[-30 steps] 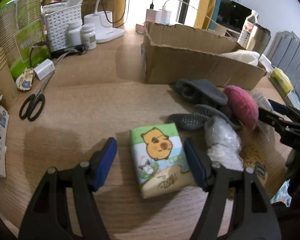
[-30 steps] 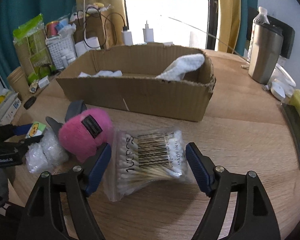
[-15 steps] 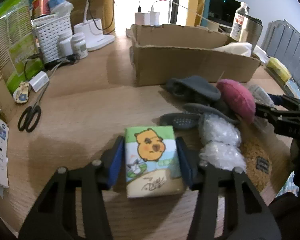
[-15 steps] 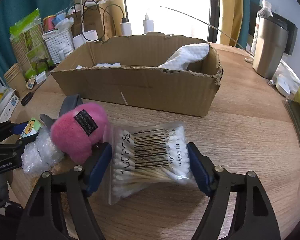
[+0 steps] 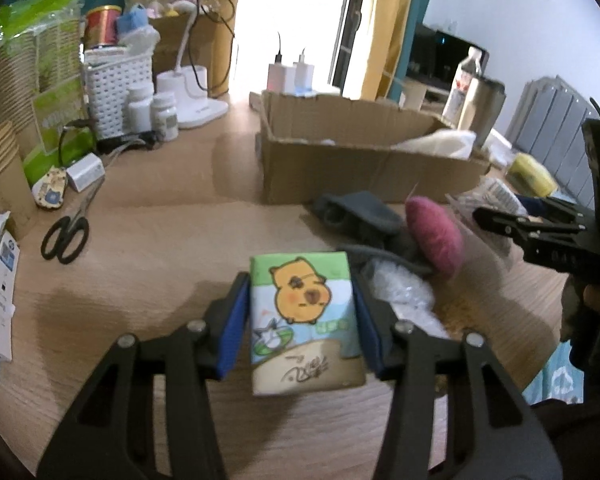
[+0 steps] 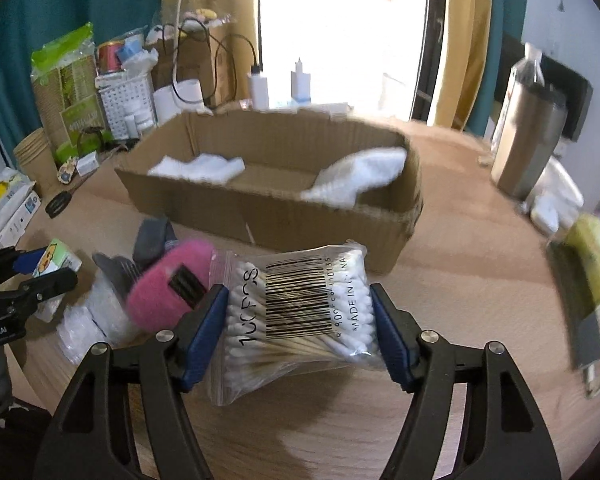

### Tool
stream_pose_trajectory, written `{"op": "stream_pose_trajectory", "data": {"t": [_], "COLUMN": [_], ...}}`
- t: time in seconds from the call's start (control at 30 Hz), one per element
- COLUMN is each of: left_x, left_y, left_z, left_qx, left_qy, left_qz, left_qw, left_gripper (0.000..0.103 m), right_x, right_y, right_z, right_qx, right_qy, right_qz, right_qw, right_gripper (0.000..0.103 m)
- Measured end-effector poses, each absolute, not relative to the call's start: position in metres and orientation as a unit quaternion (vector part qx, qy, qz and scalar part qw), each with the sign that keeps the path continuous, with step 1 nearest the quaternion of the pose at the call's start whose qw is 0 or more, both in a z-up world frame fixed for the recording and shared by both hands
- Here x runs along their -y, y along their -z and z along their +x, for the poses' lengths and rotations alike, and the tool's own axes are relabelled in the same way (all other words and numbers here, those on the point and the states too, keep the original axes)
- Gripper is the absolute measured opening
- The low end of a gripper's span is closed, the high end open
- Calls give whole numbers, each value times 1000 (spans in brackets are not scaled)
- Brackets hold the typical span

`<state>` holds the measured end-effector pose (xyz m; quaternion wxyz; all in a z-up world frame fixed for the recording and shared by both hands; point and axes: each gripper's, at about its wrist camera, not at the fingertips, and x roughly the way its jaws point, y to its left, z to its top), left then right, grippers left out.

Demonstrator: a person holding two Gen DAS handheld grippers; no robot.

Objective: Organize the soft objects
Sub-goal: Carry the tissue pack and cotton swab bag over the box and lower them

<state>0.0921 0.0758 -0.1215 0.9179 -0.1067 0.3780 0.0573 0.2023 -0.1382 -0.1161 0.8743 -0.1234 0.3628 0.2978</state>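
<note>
Left wrist cam: my left gripper (image 5: 302,320) is clamped on the tissue pack (image 5: 305,320), both pads flat on its sides, cardboard box (image 5: 364,168) straight ahead.

Right wrist cam: right gripper (image 6: 298,326) squeezes the cotton swab bag (image 6: 300,316), pink plush (image 6: 168,282) just left of it.

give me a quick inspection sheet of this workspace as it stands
surface: wooden table, crowded along its far edge
job's things: tissue pack, cotton swab bag, pink plush, grey socks, cardboard box holding white cloths
clutter: scissors, pill bottles, white basket, steel tumbler
grippers: left gripper shut on tissue pack; right gripper shut on cotton swab bag
cables: charger leads by the window
surroundings: curtains, bright window
</note>
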Motion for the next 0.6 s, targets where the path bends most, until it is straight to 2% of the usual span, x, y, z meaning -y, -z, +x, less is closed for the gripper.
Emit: {"op": "stream_pose_trajectory", "data": {"t": [0.33,0.6], "left_x": [-80,-87], "left_y": [93,82], "left_z": [78,70], "left_qx": [-329,-304], "left_qy": [-37,-25], "left_qz": [-112,-128], "left_qw": [937,944], "left_gripper": [50,50], "right_x": [122,105], "right_y": [68,54], "right_z": [188,176], "right_qx": [-310,-310], "right_qy": [-310,-338], "right_qz": [-133,-127], "right_qw": [889,879], "right_gripper": [73,73]}}
